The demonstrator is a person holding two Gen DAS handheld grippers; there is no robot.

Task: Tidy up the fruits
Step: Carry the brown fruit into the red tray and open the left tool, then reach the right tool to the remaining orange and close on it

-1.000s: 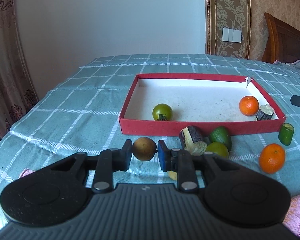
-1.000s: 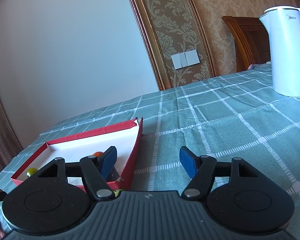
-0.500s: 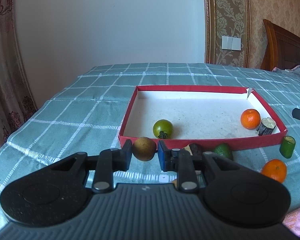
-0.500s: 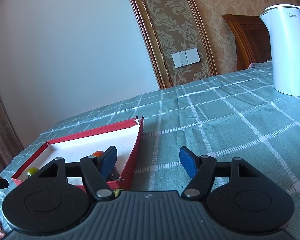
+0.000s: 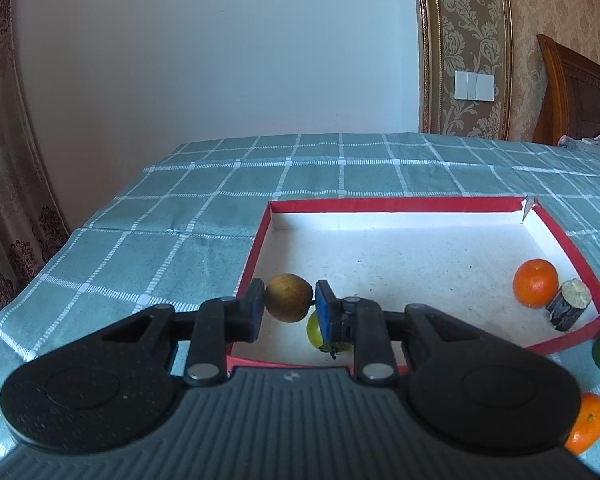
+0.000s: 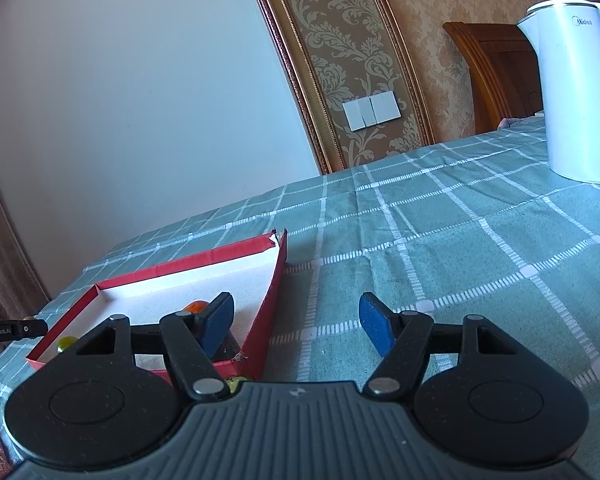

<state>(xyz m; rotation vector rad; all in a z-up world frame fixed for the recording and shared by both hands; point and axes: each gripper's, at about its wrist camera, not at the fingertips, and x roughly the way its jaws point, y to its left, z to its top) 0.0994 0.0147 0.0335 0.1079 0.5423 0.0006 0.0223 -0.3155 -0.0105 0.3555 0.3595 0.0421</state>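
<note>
Left gripper [image 5: 288, 306] clamps brown fruit [image 5: 288, 297] over red box [image 5: 396, 205] — right gripper [image 6: 296, 322] gapes.

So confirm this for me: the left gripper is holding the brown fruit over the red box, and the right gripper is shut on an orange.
Not quite. The left wrist view shows the left gripper shut on the brown fruit over the red box, as you said. But the right wrist view shows the right gripper open and empty, its fingers spread wide above the tablecloth.

In the tray [image 5: 556, 227] on the tablecloth [image 5: 172, 248], a mandarin [image 5: 535, 282] lies right, touching a stump-like piece [image 5: 568, 309].
</note>
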